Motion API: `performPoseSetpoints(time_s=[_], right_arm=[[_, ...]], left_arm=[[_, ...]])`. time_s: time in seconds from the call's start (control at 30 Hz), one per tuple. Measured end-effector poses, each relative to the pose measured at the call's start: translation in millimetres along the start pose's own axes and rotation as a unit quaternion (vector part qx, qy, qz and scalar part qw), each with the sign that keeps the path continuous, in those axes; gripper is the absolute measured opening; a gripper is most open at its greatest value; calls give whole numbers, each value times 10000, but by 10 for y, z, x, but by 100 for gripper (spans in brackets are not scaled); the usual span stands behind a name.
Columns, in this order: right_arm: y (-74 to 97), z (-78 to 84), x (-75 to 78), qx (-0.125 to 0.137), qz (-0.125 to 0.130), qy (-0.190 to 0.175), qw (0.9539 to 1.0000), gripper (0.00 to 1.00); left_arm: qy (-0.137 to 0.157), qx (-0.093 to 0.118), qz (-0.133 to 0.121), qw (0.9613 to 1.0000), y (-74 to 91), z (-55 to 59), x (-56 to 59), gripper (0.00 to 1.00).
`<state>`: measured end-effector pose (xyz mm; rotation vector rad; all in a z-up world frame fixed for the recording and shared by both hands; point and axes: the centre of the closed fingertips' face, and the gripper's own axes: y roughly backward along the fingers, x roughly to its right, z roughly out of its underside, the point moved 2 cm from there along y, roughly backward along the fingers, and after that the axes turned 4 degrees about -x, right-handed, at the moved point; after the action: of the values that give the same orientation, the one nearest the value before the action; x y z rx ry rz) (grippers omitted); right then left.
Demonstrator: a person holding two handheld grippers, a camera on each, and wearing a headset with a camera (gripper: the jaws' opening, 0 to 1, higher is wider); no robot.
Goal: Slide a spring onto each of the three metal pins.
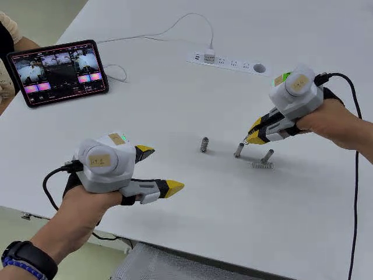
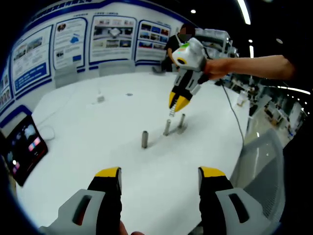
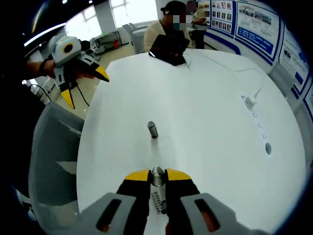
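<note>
Spring (image 3: 157, 176) sits pinched in right tongs (image 1: 253, 135) above a pin (image 1: 239, 150); left tongs (image 2: 160, 174) stand open.

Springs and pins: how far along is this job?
Done: the fitted spring sits on the first pin. In hand: the right gripper is shut on the held spring above the middle pin. To do: seat it, then put the loose spring onto the third pin. The left gripper is open.

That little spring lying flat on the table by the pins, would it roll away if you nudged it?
Probably: the loose spring lies on its side on the smooth white table, so a sideways nudge would likely roll it. It looks small and thin-wired, so likely light and easily flicked. As an open coil, it may squash when pinched.
</note>
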<state>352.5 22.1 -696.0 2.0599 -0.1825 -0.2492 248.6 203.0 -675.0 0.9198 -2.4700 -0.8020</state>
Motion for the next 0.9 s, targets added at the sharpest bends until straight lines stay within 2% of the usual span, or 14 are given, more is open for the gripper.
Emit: performPoseSetpoints(time_s=[0.4, 0.9], right_arm=[[-135, 74, 19, -134, -66, 57, 9999, 13], [-230, 44, 22, -170, -82, 147, 9997, 13]], left_arm=[[52, -18, -34, 10000, -7, 16, -47, 64], [79, -70, -45, 9999, 0, 54, -53, 63]])
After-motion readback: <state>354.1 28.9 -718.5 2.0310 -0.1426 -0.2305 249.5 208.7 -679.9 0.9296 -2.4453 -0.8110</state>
